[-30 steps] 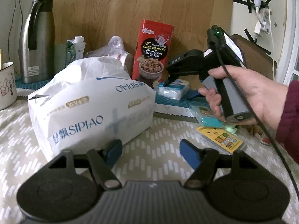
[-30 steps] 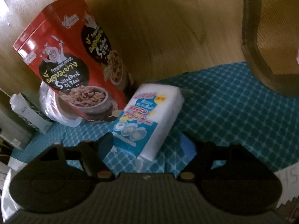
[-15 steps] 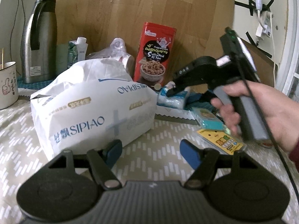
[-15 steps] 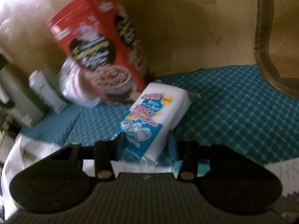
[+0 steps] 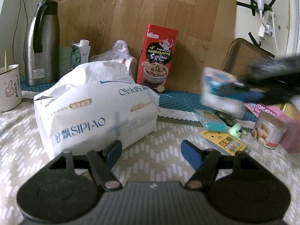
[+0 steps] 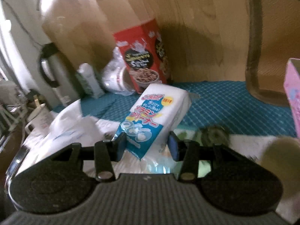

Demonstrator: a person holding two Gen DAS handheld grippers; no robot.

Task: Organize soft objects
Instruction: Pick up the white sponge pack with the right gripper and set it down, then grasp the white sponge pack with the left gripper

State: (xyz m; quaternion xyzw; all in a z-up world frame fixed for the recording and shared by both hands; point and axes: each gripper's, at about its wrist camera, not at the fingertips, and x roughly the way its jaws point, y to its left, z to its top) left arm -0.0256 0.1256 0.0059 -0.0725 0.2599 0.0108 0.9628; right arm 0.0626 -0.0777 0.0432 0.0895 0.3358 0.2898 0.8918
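Held thing: we see the white, blue-labelled plastic-wrapped sponge pack [image 6: 153,118] clamped at its near end by the right gripper [image 6: 147,146], clear of the counter.
Long axis: the pack runs forward and away from the jaws, tilted to the right.
Right jaws: gripping the pack, pads pressed on both its sides.
Left jaws: the left gripper [image 5: 150,152] stands open with nothing between its pads, low over the counter.
Key relation: the large white soft tissue bag [image 5: 97,108] lies just ahead-left of the left gripper; in that view the blurred pack [image 5: 219,91] hangs well to the right, so we judge the right hand owns the pack and the left is nearer the bag.
Surface: a pale patterned cloth [image 5: 161,136] on the counter, a teal checked mat [image 6: 225,103] behind.
Room: a wooden board [image 5: 131,9] leans at the back, a red snack box [image 5: 157,58] upright before it.
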